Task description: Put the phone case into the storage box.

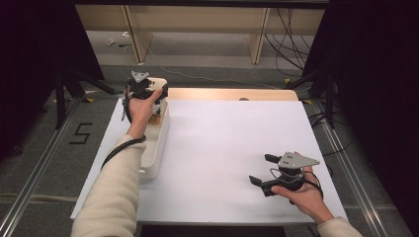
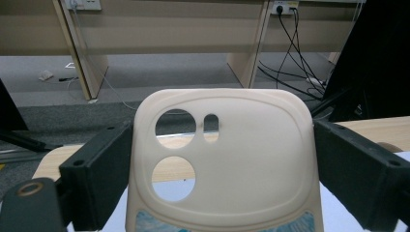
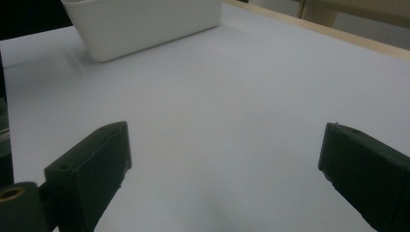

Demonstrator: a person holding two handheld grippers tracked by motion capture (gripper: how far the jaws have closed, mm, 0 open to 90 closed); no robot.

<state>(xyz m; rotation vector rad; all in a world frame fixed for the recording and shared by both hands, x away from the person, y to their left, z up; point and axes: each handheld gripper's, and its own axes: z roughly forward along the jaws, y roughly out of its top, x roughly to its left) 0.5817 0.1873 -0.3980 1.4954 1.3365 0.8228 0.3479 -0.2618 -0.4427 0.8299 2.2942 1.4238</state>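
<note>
My right gripper (image 1: 260, 170) sits nearest me, low over the near right part of the white table (image 1: 222, 148). Its jaws are spread wide with nothing between them; in the right gripper view I see bare white surface in the gap, and the jaws look close to the table, though I cannot tell whether they touch it.

Farther off to my left, a long white bin (image 1: 157, 143) lies along the left edge of the table; its end wall (image 3: 145, 24) appears beyond my right jaws in the right gripper view.

At the far end of that bin, my left gripper (image 1: 157, 94) is held up above it. Its jaws are clamped on a cream phone case (image 2: 222, 164), one jaw against each long side. The case stands upright between them, camera cutouts at upper left in the left gripper view, with a bluish printed strip along its lower edge. In the high view the case (image 1: 159, 84) shows just past my left hand (image 1: 141, 106), above the bin's far end.

Beyond it: the table's wooden strip (image 1: 227, 94), grey floor, desk legs and cables.
</note>
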